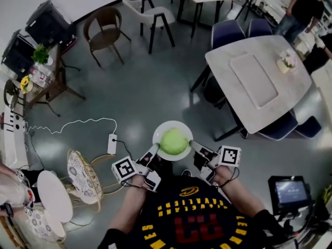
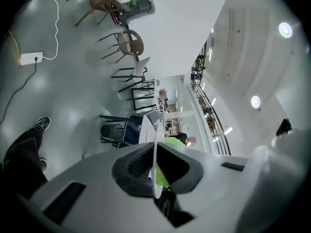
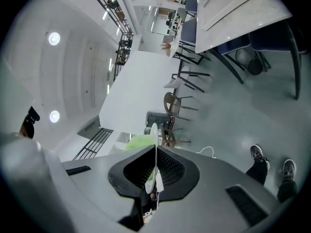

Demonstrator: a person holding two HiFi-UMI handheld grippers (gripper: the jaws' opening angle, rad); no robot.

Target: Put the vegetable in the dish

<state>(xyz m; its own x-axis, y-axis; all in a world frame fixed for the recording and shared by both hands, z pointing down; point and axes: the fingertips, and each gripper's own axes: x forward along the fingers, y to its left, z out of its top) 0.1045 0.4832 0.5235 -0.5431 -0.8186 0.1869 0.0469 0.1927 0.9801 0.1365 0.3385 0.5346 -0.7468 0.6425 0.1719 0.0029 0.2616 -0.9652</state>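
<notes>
A pale green round vegetable (image 1: 174, 141) lies on a white dish (image 1: 160, 130) held in the air above the grey floor, in front of the person's chest. My left gripper (image 1: 154, 152) is shut on the dish's left rim and my right gripper (image 1: 193, 148) is shut on its right rim. In the left gripper view the dish (image 2: 155, 164) shows edge-on between the jaws, with the green vegetable (image 2: 171, 143) just beyond. The right gripper view shows the same thin dish edge (image 3: 155, 152) clamped, and the vegetable (image 3: 141, 141) to its left.
A white table (image 1: 259, 77) with dark blue chairs stands at the right. Brown and white chairs (image 1: 106, 30) stand at the back. A power strip (image 1: 111, 144) with its cable lies on the floor at the left. A wicker chair (image 1: 80, 175) and a round white stool (image 1: 54, 196) are lower left.
</notes>
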